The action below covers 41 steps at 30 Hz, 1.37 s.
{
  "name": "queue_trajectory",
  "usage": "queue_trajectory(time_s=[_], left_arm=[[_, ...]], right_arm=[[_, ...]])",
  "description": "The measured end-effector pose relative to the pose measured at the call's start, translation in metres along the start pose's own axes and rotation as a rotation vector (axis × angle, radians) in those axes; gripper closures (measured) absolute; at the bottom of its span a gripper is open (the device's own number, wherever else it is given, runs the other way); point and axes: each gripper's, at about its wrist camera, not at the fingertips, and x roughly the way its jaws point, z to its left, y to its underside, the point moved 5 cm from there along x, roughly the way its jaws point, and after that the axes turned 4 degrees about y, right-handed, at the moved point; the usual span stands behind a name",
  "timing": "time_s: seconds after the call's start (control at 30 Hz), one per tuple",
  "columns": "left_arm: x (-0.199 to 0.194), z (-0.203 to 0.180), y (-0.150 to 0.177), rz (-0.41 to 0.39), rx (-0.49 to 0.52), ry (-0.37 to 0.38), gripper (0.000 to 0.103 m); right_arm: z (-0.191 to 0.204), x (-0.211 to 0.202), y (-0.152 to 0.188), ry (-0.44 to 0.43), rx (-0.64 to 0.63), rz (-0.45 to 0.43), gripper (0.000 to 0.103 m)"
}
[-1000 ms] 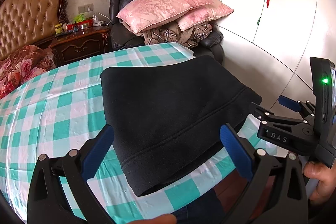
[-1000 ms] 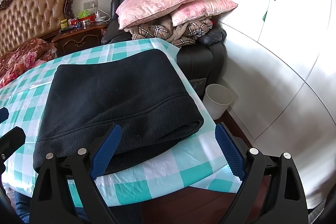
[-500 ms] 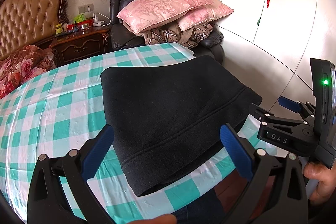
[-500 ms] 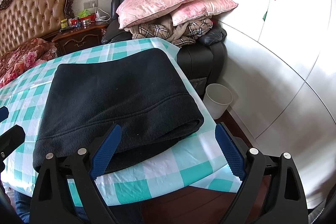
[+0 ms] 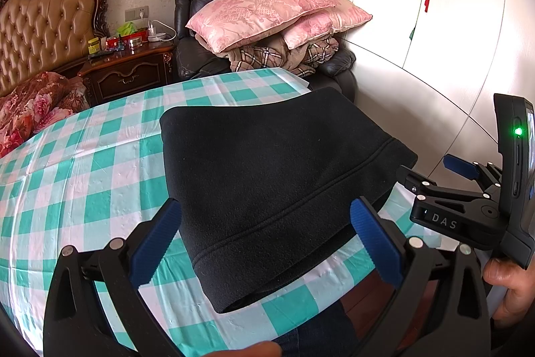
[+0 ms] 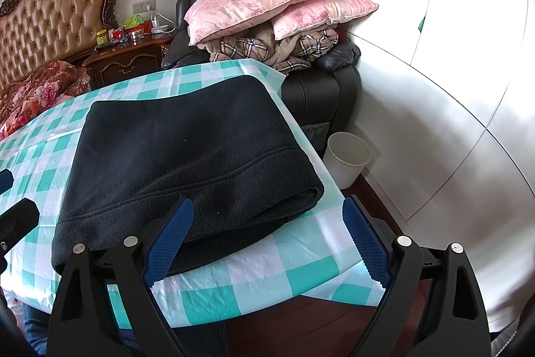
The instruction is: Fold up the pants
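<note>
1 pants [image 5: 267, 176], 2 pillows [image 5: 264, 10], 1 bin [image 6: 347, 156]

We find the pants [image 5: 267, 176] folded into a thick, roughly rectangular black fleece bundle, lying flat on the teal-and-white checked tablecloth [image 5: 83, 176]. We note a stitched seam line running across the top layer parallel to the near edge. In the right wrist view the pants [image 6: 187, 153] sit close to the table's right edge, the layers visible as a rolled, rounded fold at the near right corner. The fabric surface looks smooth, without loose legs trailing.
</note>
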Motion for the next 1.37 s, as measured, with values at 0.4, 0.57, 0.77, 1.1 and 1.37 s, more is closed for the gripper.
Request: queue_trajectory(time_s=[0.4, 0.57, 0.77, 1.1, 1.37], left_arm=[[0.0, 0.0, 0.0, 0.001, 0.0, 0.001, 0.002], [0.001, 0.0, 0.0, -0.002, 0.0, 0.0, 0.002], [0.001, 0.0, 0.0, -0.001, 0.001, 0.001, 0.002], [0.011, -0.013, -0.006, -0.008, 0.021, 0.078, 0.002], [-0.034, 0.055, -0.009, -0.071, -0.061, -0.01, 0.002]], right_arm=[[-0.001, 0.0, -0.002, -0.001, 0.001, 0.002, 0.016], [0.0, 0.0, -0.001, -0.001, 0.001, 0.0, 0.016], [0.001, 0.001, 0.002, -0.001, 0.0, 0.001, 0.016], [0.002, 0.002, 0.005, -0.003, 0.005, 0.007, 0.016], [-0.001, 0.005, 0.007, -0.023, 0.05, 0.019, 0.015]])
